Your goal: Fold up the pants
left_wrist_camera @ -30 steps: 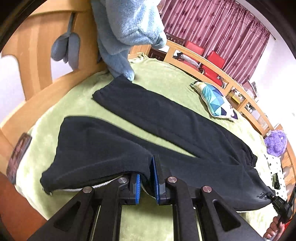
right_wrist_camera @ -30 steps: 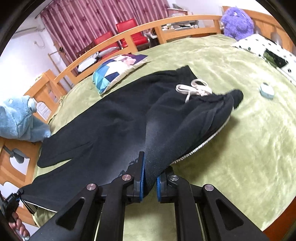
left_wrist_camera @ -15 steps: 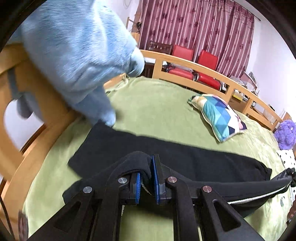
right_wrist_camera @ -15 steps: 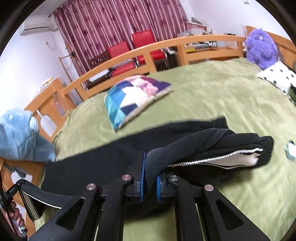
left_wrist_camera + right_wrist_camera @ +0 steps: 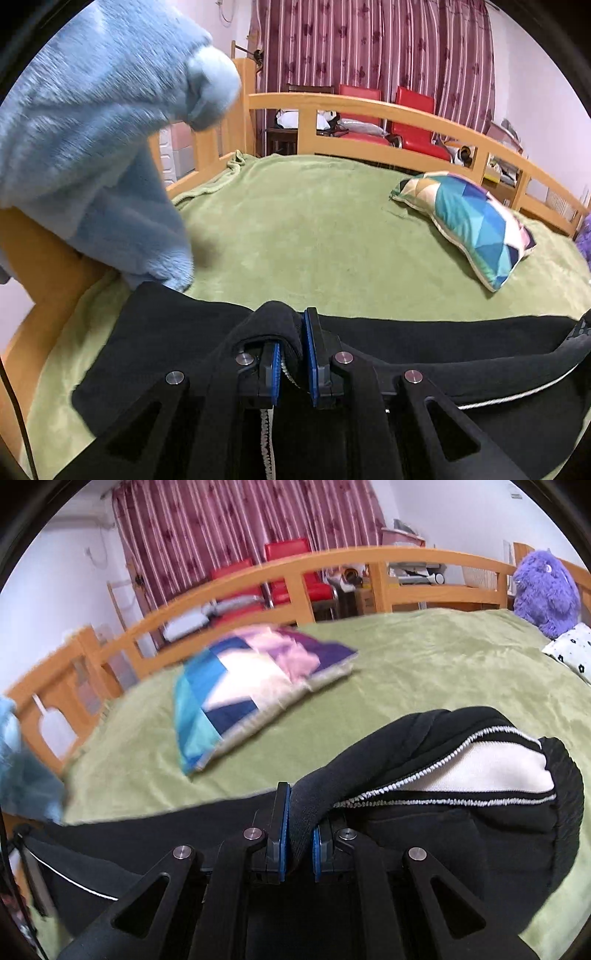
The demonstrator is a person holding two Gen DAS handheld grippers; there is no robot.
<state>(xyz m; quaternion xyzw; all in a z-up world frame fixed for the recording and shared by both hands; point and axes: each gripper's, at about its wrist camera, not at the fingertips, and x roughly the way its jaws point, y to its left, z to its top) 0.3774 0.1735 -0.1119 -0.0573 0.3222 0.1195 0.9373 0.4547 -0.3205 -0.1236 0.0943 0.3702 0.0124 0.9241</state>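
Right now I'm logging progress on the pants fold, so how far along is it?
Early on. Done: both edges are gripped. The left gripper is shut on a bunch of the black pants, and the right gripper pinches them near the waistband. In hand: the near half is lifted over the half lying on the green blanket. Left: lay it down, release, then fold crosswise.

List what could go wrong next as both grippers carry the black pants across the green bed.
1. The left gripper pinches only a small bunch of the pants; it could slip out.
2. The blue plush toy overlaps the far leg's end and may snag the fold.
3. Near the right gripper, the waistband gapes open and could land crooked.
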